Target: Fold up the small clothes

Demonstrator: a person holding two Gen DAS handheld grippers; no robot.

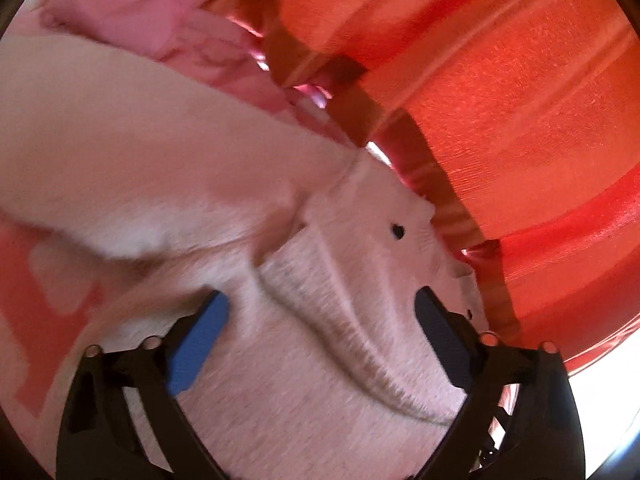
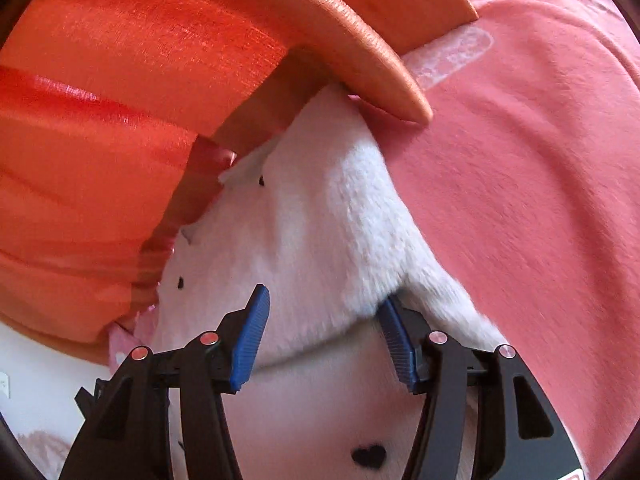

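Note:
A white fluffy garment (image 1: 328,340) with small black dots lies inside an orange basket (image 1: 520,120). My left gripper (image 1: 320,320) is open, its blue pads (image 1: 196,344) spread over the white fleece. In the right wrist view the same white garment (image 2: 312,240) fills the middle, and my right gripper (image 2: 324,336) is open around a fold of it, the fleece bulging between the blue pads (image 2: 250,340). A coral-pink garment (image 2: 520,200) lies to the right of it. A pink garment with white dots (image 1: 160,8) lies at the upper left in the left wrist view.
The orange basket wall (image 2: 120,120) curves close on the left in the right wrist view, with its rim (image 2: 360,40) overhead. A coral cloth with pale print (image 1: 36,300) lies at the left edge in the left wrist view.

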